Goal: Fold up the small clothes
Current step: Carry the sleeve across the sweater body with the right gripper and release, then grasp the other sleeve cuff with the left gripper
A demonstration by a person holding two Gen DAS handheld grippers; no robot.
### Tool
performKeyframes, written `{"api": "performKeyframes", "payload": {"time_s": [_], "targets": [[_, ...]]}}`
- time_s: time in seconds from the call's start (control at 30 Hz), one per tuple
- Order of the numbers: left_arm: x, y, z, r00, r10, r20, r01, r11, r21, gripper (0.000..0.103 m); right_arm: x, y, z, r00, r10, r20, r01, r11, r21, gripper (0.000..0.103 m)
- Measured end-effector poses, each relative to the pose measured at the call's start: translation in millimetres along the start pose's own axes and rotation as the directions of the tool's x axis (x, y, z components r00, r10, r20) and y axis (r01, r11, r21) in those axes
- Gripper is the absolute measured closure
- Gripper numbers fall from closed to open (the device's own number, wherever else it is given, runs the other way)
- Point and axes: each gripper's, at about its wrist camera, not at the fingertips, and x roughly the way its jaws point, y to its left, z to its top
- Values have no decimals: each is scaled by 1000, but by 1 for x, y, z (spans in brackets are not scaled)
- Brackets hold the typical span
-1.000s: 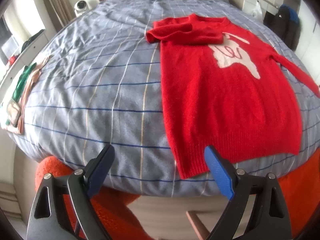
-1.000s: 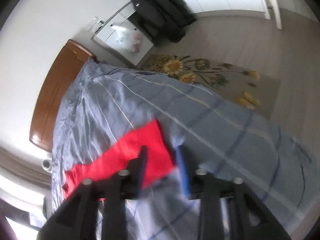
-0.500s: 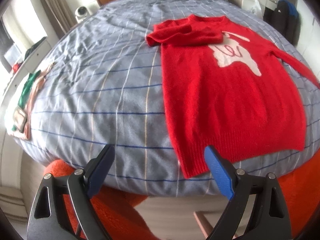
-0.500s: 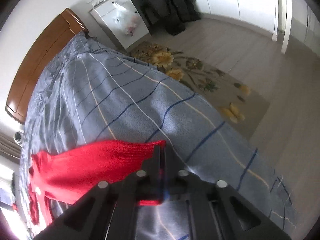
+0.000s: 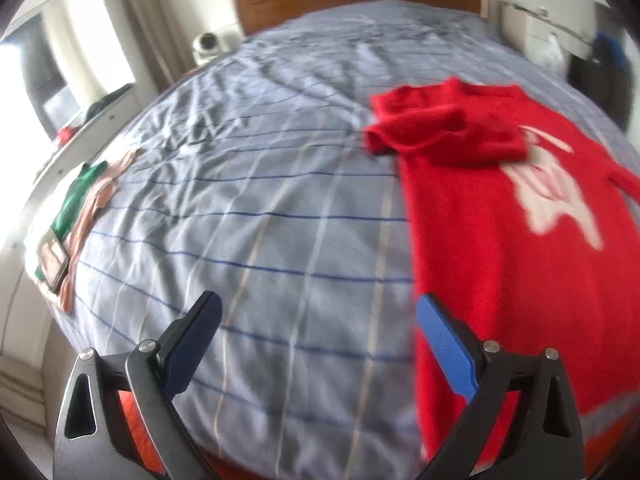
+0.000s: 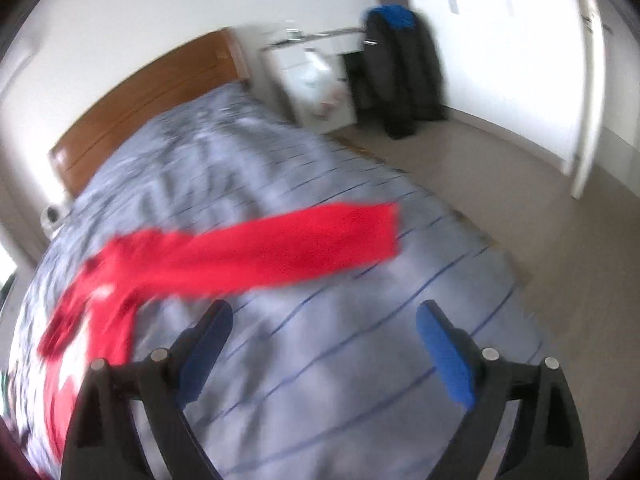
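Red sweater (image 5: pixel 492 248) flat on bed (image 5: pixel 280 200), one sleeve (image 6: pixel 280 248) stretched toward 3 o'clock; left gripper (image 5: pixel 316 320) and right gripper (image 6: pixel 324 328) jaws wide, empty.

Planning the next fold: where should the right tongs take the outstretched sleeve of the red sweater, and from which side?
Probably at the cuff end of the outstretched sleeve, near its squared tip. It lies flat and straight on the striped bedspread, pointing to the floor-side bed edge. The right tongs are open, short of it; come in from that edge, pinching across the cuff.
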Motion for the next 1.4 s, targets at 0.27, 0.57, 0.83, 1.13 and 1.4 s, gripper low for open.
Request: {"api": "performKeyframes", "payload": {"time_s": [0.27, 0.57, 0.83, 1.13, 1.4], "targets": [[36, 11, -21, 999, 1, -50, -3, 999, -37, 3, -8, 95, -84, 994, 108, 4, -105, 972, -211, 11], [53, 30, -32, 985, -163, -54, 154, 978, -139, 0, 27, 90, -102, 997, 30, -72, -46, 970, -239, 11], [7, 36, -7, 991, -131, -14, 130, 989, -68, 1, 34, 84, -105, 996, 20, -92, -39, 978, -207, 11], [-36, -53, 117, 886, -465, -8, 445, 844, 299, 1, 39, 80, -105, 994, 42, -103, -60, 983, -175, 10], [51, -158, 197, 865, -440, -243, 500, 802, 328, 6, 33, 78, -106, 993, 64, -101, -79, 985, -151, 10]]}}
